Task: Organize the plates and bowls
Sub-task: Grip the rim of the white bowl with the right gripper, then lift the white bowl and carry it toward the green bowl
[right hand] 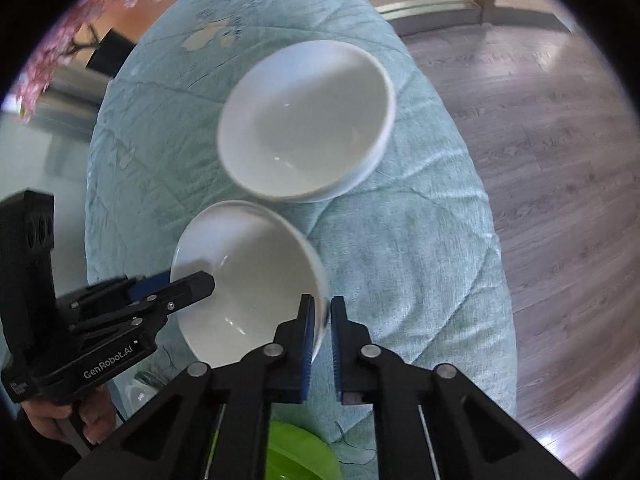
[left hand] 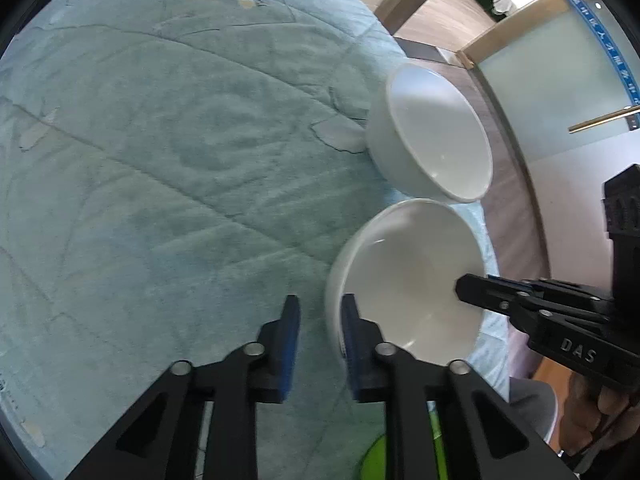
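Note:
Two white bowls are over a teal quilted cloth (left hand: 160,160). The near bowl (left hand: 412,280) (right hand: 248,280) is held by both grippers on opposite rims. My left gripper (left hand: 320,320) straddles its left rim, and shows in the right wrist view (right hand: 192,284). My right gripper (right hand: 322,320) straddles the right rim, and shows in the left wrist view (left hand: 472,288). The far bowl (left hand: 432,132) (right hand: 308,120) sits on the cloth just beyond, empty.
A green plate (right hand: 296,456) (left hand: 376,460) lies under the grippers at the near edge. The cloth-covered table ends close to the right of the bowls, with wooden floor (right hand: 540,160) beyond. A pink flower plant (right hand: 80,28) stands at the far left.

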Demonstrator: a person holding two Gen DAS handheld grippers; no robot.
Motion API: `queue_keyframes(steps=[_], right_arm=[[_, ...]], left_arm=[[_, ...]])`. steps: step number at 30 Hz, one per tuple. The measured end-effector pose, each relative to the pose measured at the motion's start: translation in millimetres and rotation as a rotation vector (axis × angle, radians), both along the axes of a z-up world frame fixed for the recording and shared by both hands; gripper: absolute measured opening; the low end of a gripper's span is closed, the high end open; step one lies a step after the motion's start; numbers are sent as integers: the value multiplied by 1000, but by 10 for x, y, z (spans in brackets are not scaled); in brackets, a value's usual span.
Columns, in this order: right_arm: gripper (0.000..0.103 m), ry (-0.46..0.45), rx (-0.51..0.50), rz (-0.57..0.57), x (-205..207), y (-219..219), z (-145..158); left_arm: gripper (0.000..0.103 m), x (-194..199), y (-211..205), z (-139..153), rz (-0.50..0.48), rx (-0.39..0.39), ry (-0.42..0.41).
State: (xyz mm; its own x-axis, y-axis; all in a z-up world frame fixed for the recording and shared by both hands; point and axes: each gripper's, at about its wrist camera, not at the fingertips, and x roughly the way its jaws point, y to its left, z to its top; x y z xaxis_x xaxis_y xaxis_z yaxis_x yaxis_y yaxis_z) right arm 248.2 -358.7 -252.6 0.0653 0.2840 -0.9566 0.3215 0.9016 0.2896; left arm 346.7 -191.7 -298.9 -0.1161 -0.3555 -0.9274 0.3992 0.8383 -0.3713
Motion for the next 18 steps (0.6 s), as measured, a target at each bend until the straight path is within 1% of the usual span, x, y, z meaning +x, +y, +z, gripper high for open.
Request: queue_keyframes(steps=[2,8,10,13,16,18], right_arm=[[6,2,1,-6,-14,-14,-21],[4,2,-45,-25,-39,19,-52],[3,1,-61,-31,-37,43,-46],[3,8,-61,-40,-44,33,-26],[3,-13,-66,-39,-77,49,108],[4,-53,-83,-30,-122,85,315]], left_arm=[[7,-20,-26,-2,-7,-20,-4],[7,-53,-127,36,-32,-1,-23],[7,-98,-165,47,-55,16,-32],[7,-157,-221,78,-54,18,-42],[7,-179,-161,257,-26,-12,-62],[7,-235,-116,438,-23,-26,-92]])
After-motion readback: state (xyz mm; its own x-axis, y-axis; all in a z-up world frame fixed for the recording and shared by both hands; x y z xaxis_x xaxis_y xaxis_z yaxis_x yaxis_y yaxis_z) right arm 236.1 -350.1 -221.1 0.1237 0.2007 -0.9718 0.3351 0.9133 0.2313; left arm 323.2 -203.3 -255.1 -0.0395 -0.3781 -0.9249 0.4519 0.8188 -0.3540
